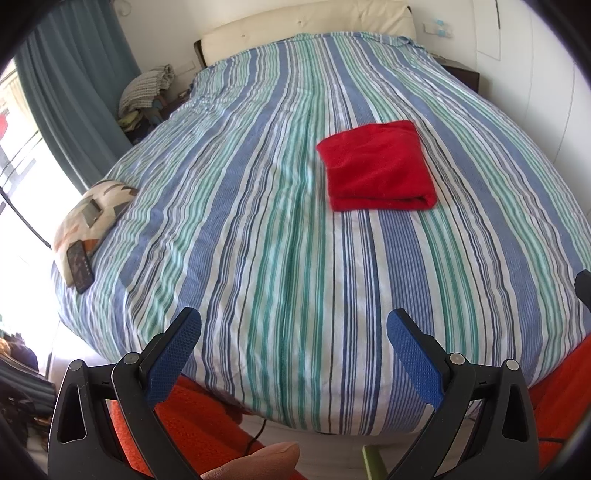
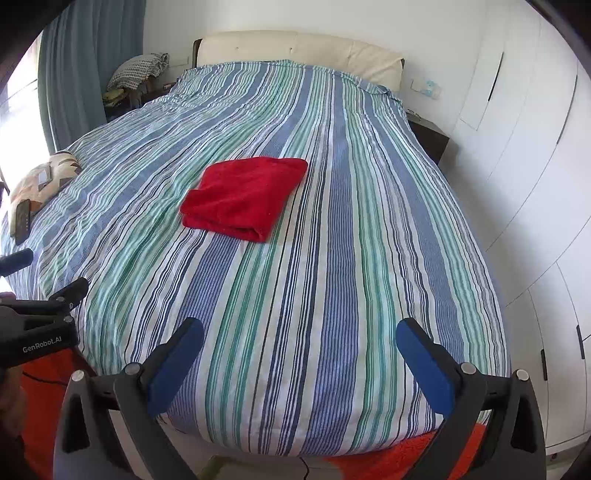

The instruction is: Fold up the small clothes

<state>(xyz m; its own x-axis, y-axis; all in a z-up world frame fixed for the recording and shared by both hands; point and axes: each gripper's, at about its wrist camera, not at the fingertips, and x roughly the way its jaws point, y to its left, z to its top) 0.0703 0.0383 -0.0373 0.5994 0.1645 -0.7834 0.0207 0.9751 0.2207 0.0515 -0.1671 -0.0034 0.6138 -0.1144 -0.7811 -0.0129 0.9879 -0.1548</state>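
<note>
Red cloth (image 1: 376, 168) lies folded into a thick, neat rectangle on the striped bedspread (image 1: 258, 240), around the middle of the bed and toward its right half in the left wrist view; its doubled edge faces the foot of the bed; in the right wrist view the same cloth (image 2: 245, 197) sits left of centre on the bedspread (image 2: 332, 295). Both claws are well apart from it, back at the foot of the bed: the left claw (image 1: 293, 326) has its blue-padded fingers spread wide with nothing between them, the cloth ahead and to its right; the right claw (image 2: 300, 332) is likewise spread wide and holds nothing, the cloth ahead and to its left. Part of the left claw (image 2: 44, 306) shows at the left edge of the right wrist view. Farther out, a patterned pillow (image 1: 94, 216) rests at the bed's left edge with a dark phone (image 1: 79, 266) on it; a cream headboard (image 1: 306, 33) stands at the far end; an orange rug (image 1: 177, 417) lies on the floor below the foot of the bed.
</note>
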